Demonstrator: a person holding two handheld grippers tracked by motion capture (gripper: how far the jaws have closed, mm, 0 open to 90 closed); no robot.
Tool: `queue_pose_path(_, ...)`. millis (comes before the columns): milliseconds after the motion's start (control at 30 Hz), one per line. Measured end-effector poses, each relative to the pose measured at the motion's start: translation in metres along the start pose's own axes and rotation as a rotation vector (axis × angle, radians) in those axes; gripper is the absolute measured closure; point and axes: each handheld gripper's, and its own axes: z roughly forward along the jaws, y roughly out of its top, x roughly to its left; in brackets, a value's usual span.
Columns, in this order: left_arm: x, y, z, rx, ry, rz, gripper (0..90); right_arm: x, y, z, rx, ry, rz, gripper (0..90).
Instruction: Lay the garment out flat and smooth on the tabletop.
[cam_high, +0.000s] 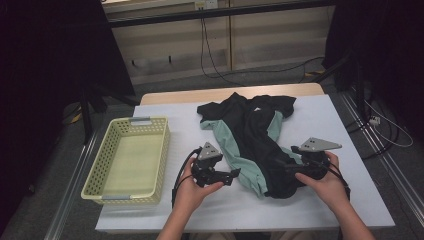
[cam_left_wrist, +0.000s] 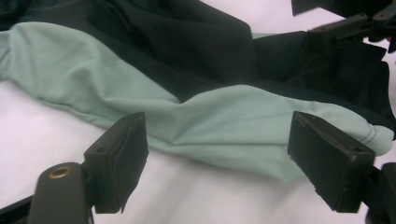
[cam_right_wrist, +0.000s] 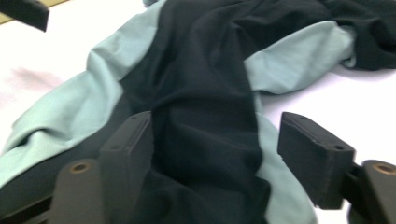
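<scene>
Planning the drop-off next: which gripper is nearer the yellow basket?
Left. The left gripper sits just right of the yellow basket; the right gripper is farther right, over the shirt.

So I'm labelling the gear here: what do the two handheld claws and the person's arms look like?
Both are black. The left claw and right claw each carry a grey three-cornered plate on top, and a black cable trails from each. The blocky black fingers end in flat pads. The forearms are bare, no sleeves visible.
</scene>
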Motion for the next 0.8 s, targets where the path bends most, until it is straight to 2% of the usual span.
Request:
queue_pose_path(167, -0.008, 0.001, 0.01, 0.011, -0.023, 0.03, 28.3, -0.005, -0.001, -0.004, -0.002, -0.034, 0.005, 22.3)
queue_pose_path(233, -0.012, 0.001, 0.015, 0.014, -0.033, 0.054, 30.8, -0.007, -0.001, -0.006, -0.012, -0.045, 0.017, 22.0)
queue_pose_path(367, -0.019, 0.0, 0.026, 0.024, -0.072, 0.055, 35.2, -0.013, -0.002, -0.011, -0.019, -0.06, 0.028, 21.3)
queue_pose_path(467, -0.024, -0.004, 0.034, 0.055, -0.083, 0.066, 43.6, -0.017, -0.004, -0.013, -0.012, -0.064, 0.031, 21.2)
queue_pose_path(600, -0.027, -0.012, 0.045, 0.122, -0.102, 0.093, 55.1, -0.02, -0.007, -0.013, -0.003, -0.07, 0.036, 21.6)
queue_pose_path(667, -0.028, -0.016, 0.048, 0.152, -0.094, 0.112, 57.7, -0.022, -0.008, -0.013, 0.002, -0.071, 0.039, 21.8)
queue_pose_path(700, -0.029, -0.018, 0.048, 0.141, -0.09, 0.122, 59.4, -0.022, -0.009, -0.013, 0.004, -0.072, 0.041, 21.9)
queue_pose_path(767, -0.029, -0.018, 0.047, 0.161, -0.09, 0.121, 63.2, -0.024, -0.01, -0.013, 0.008, -0.074, 0.046, 22.1)
queue_pose_path(800, -0.028, -0.018, 0.046, 0.163, -0.097, 0.121, 68.4, -0.025, -0.01, -0.013, 0.01, -0.075, 0.047, 22.3)
